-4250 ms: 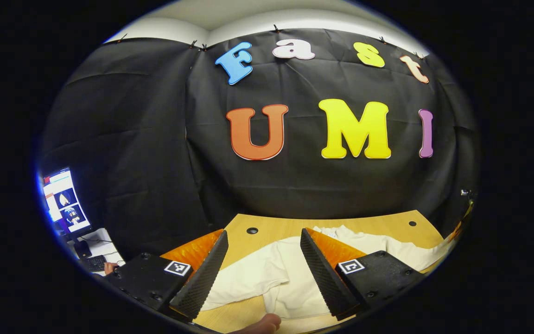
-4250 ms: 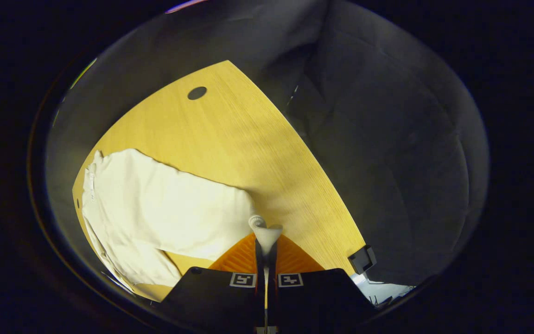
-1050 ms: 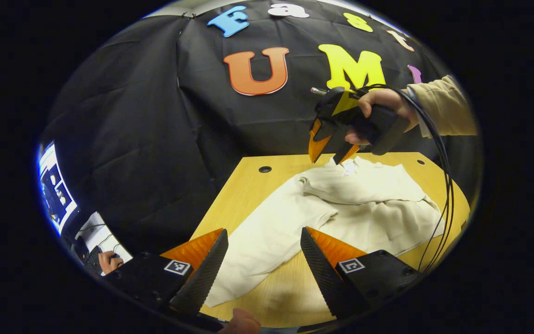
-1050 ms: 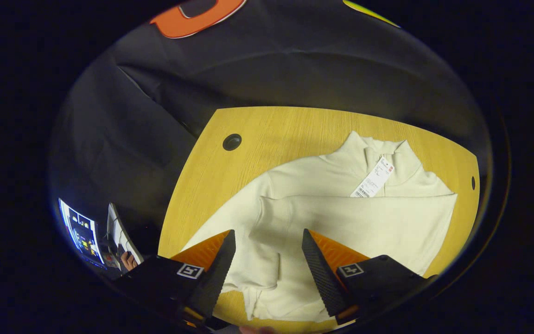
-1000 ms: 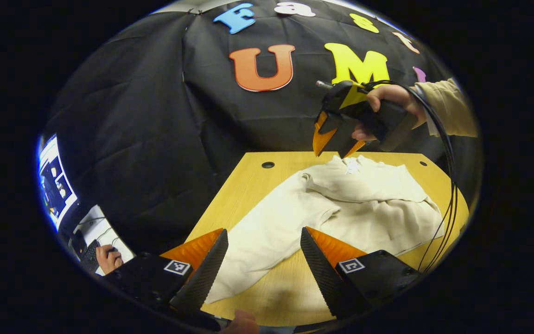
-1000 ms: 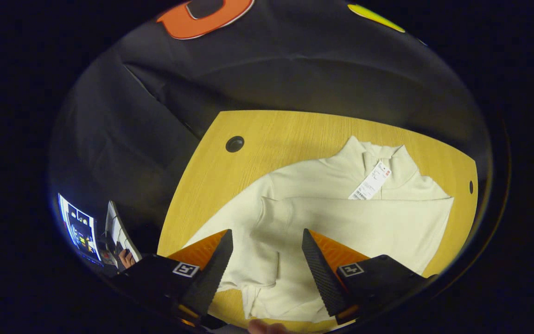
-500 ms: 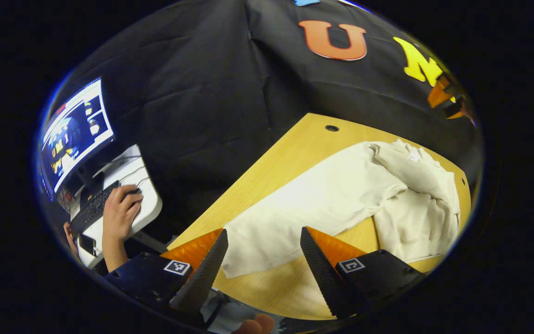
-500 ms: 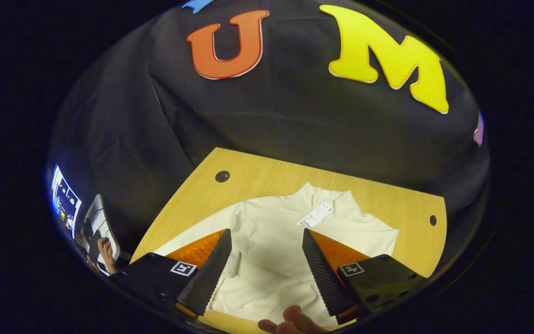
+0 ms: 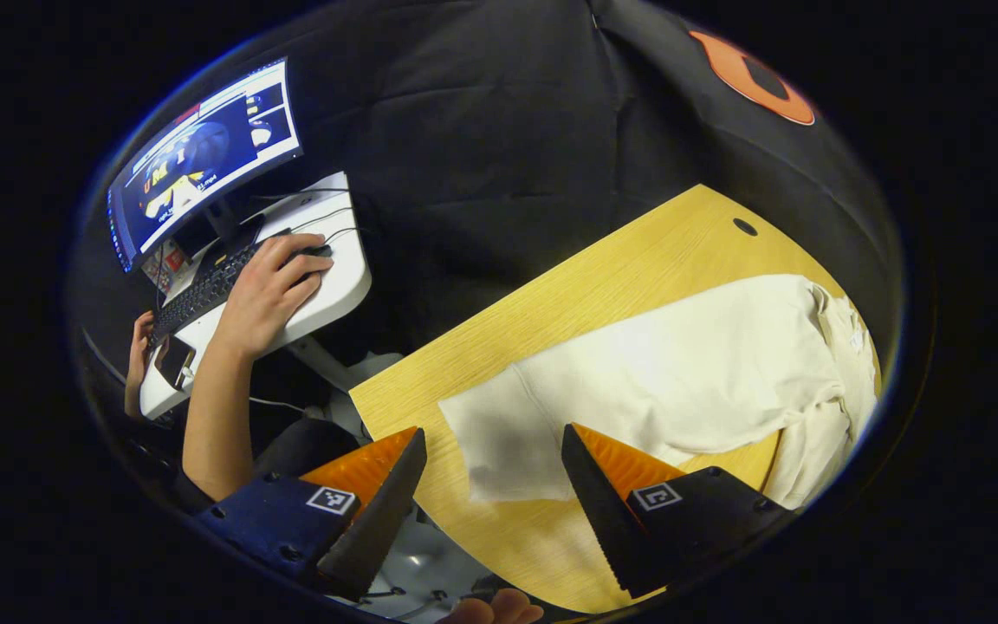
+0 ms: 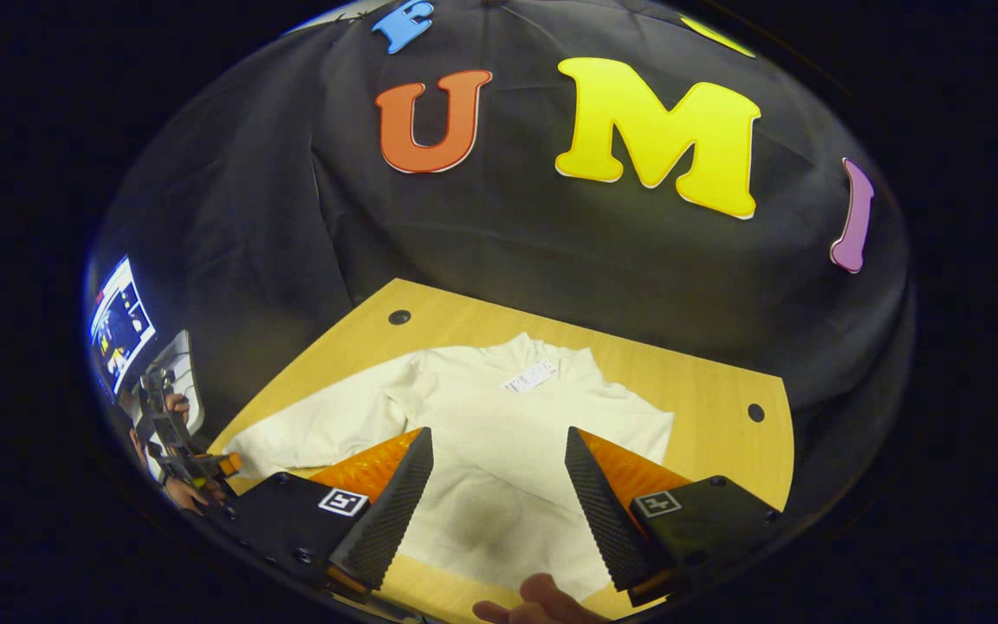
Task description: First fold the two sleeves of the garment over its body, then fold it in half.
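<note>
Left gripper [image 9: 486, 498] jaws apart, above flat cuff of sleeve [image 9: 638, 381] at 6 o'clock. Right gripper [image 10: 495, 498] jaws apart, empty. Cream soft garment [image 10: 499, 433] lies on wooden table [image 10: 707, 390], paper tag [image 10: 529, 376] near collar.

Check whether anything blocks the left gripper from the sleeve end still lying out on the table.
Nothing visible does. The left gripper is open, with the sleeve cuff lying flat on the table between its fingers.
</note>
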A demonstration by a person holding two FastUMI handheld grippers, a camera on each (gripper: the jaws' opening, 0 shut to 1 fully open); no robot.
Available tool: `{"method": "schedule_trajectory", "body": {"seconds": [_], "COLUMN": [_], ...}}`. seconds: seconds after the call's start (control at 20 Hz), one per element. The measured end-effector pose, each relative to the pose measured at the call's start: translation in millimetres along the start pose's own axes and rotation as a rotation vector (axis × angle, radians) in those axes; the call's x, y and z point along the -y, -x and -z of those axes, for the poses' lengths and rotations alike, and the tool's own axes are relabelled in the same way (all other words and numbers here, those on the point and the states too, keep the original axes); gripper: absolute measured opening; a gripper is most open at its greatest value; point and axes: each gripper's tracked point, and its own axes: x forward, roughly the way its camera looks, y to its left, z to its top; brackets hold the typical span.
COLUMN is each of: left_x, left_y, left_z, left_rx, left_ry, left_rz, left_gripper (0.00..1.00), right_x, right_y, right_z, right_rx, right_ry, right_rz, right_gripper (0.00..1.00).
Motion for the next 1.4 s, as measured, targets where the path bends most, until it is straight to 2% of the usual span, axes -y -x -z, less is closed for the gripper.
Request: {"method": "schedule_trajectory", "body": {"seconds": [0.15, 0.35, 0.55, 0.75, 0.95, 1.0, 1.05, 1.15, 1.2, 1.25, 1.3, 1.4], "left_x": [5.2, 4.3, 6.0, 9.1, 12.4, 13.0, 16.3, 25.3, 28.3, 30.2, 30.5, 31.7], "left_y": [-9.4, -19.6, -21.5, -24.8, -25.0, -24.5, -25.1, -27.2, -27.6, -26.2, -25.6, -25.1], "left_z": [3.7, 8.1, 5.1, 3.7, 2.8, 1.0, 0.4, -3.4, -3.8, -2.9, -2.7, -3.8], "left_rx": [-0.081, -0.160, -0.207, -0.249, -0.271, -0.271, -0.272, -0.272, -0.277, -0.279, -0.282, -0.292], "left_ry": [0.085, 0.175, 0.186, 0.148, 0.119, 0.116, 0.110, 0.081, 0.065, 0.055, 0.056, 0.060], "left_rz": [-0.006, -0.015, -0.014, 0.017, 0.042, 0.047, 0.052, 0.093, 0.113, 0.126, 0.132, 0.140], "left_gripper": [0.99, 1.00, 0.99, 0.97, 0.79, 0.70, 0.66, 0.53, 0.36, 0.34, 0.16, 0.08], "right_x": [-11.9, -20.8, -36.3, -35.2, -26.0, -25.4, -21.5, -13.3, -11.6, -6.0, -2.4, 8.5], "right_y": [26.9, 46.0, 54.5, 60.0, 70.0, 73.6, 78.1, 86.1, 88.8, 93.6, 95.9, 103.4], "right_z": [16.4, 10.6, 2.8, 1.4, 2.0, 2.1, 1.1, 2.0, 4.6, 5.4, 6.0, 7.3], "right_rx": [0.012, 0.074, 0.092, 0.102, 0.125, 0.137, 0.151, 0.175, 0.181, 0.189, 0.198, 0.219], "right_ry": [-0.019, 0.004, -0.001, -0.011, 0.003, 0.007, 0.014, 0.028, 0.034, 0.038, 0.040, 0.031], "right_rz": [-0.035, -0.051, -0.079, -0.071, -0.050, -0.045, -0.039, -0.023, -0.024, -0.017, -0.018, -0.013], "right_gripper": [0.95, 0.95, 0.96, 0.96, 0.95, 0.95, 0.95, 0.95, 0.95, 0.95, 0.95, 0.96]}}
